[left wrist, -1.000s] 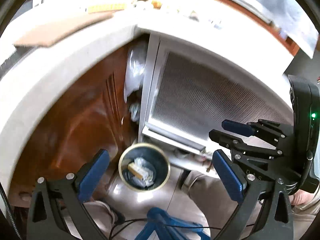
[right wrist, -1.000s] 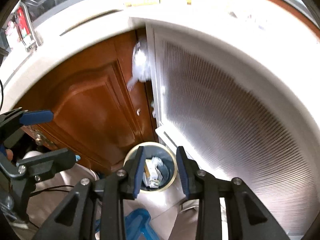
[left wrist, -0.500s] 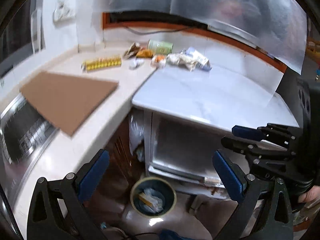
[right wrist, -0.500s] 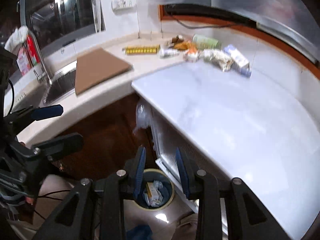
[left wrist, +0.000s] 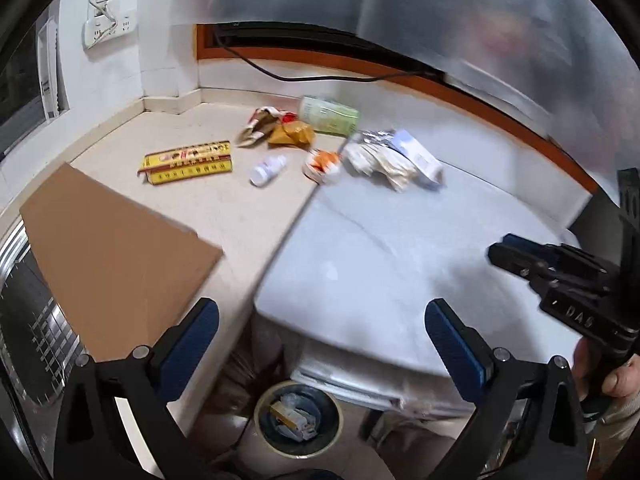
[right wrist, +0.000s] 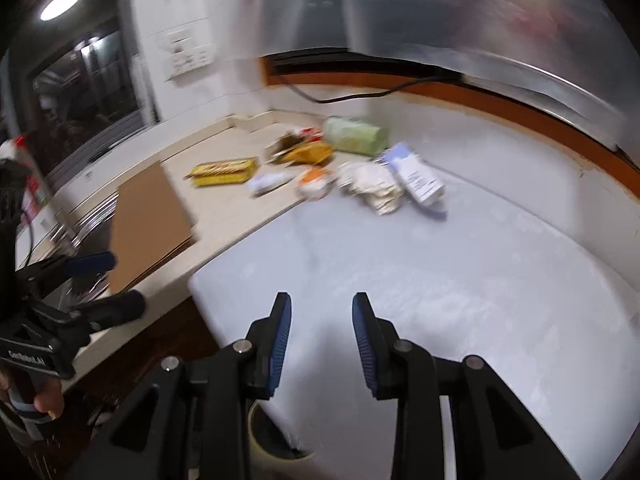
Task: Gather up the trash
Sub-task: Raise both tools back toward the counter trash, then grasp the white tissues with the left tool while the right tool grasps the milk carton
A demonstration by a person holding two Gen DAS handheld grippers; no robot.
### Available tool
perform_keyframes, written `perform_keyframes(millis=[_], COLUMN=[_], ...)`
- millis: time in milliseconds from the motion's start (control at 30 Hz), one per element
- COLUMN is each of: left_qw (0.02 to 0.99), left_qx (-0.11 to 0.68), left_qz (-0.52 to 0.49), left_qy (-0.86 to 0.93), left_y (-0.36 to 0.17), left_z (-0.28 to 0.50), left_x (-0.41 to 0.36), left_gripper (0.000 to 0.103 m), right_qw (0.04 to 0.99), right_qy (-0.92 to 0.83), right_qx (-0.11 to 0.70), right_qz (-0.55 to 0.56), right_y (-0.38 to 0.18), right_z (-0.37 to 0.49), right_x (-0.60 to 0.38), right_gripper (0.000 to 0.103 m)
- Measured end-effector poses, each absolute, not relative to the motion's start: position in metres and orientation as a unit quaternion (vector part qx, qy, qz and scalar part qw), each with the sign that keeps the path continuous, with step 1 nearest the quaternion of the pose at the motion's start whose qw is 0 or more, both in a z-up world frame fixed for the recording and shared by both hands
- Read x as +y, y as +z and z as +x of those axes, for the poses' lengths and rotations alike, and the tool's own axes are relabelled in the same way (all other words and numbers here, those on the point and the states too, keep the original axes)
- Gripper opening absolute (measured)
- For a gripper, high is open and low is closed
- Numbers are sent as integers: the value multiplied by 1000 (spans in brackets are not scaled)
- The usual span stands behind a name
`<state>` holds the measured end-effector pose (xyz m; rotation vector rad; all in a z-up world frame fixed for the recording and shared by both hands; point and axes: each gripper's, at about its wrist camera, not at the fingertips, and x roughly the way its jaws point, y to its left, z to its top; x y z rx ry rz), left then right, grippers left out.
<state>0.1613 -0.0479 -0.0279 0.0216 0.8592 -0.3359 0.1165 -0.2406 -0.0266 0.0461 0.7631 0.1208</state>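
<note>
Trash lies at the back of the counter: a yellow box (left wrist: 188, 162) (right wrist: 224, 171), a small white bottle (left wrist: 267, 169), brown and orange wrappers (left wrist: 276, 130), a green pack (left wrist: 329, 116) (right wrist: 355, 136), crumpled white paper (left wrist: 376, 162) (right wrist: 370, 186) and a white-blue carton (left wrist: 418, 158) (right wrist: 418, 178). A round bin (left wrist: 298, 420) holding trash stands on the floor below the counter edge. My left gripper (left wrist: 320, 340) is wide open and empty, above the counter's front edge. My right gripper (right wrist: 320, 332) is partly open and empty, over the white counter (right wrist: 440, 280).
A brown cardboard sheet (left wrist: 108, 256) (right wrist: 150, 220) lies on the beige counter at left, partly over a sink grate (left wrist: 28, 320). A black cable (left wrist: 320, 76) runs along the back wall. A wall socket (left wrist: 108, 28) sits at the upper left.
Both grippers have risen from low by the cabinet and bin to above counter height and moved toward the counter. The trash pile now shows closer. Jaw openings are unchanged.
</note>
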Motion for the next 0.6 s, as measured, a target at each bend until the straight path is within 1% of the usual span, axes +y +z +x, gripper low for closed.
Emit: perform_keyframes(millis=[167,267,333,367,400,433,600], left_qw=[880,874,868,865,862,858,842], left_qx=[442,449,456,461,465,470,491], left_qz=[-2,-10,-18,-22,-23,-25,-44], left_qy=[-172,-187,-195,-198,-201,-206,-221], left_y=[-31,-32,-36,-38,-40,-43,-61], left_z=[221,255,282,294,304,313,347], left_x=[-75,-98,-113,-119,-125,-131,-152], left_gripper=[100,89,84,83,79,78,77], right_qw=[928,930,928,927,925,923,910], right_qy=[37,28,24,25,23,22,26], right_qx=[370,367,372,374,377,381,407], right_qz=[8,-5,-20,-28,-36,-45,-76], right_y=[-24,-25,-29,-32,-35,-40,-66], right_z=[178,214,238,251,260,270,303], right_x=[-268,-281,-287,-289,-290,-292,-296], right_gripper=[32,32,37,43,47,47,47])
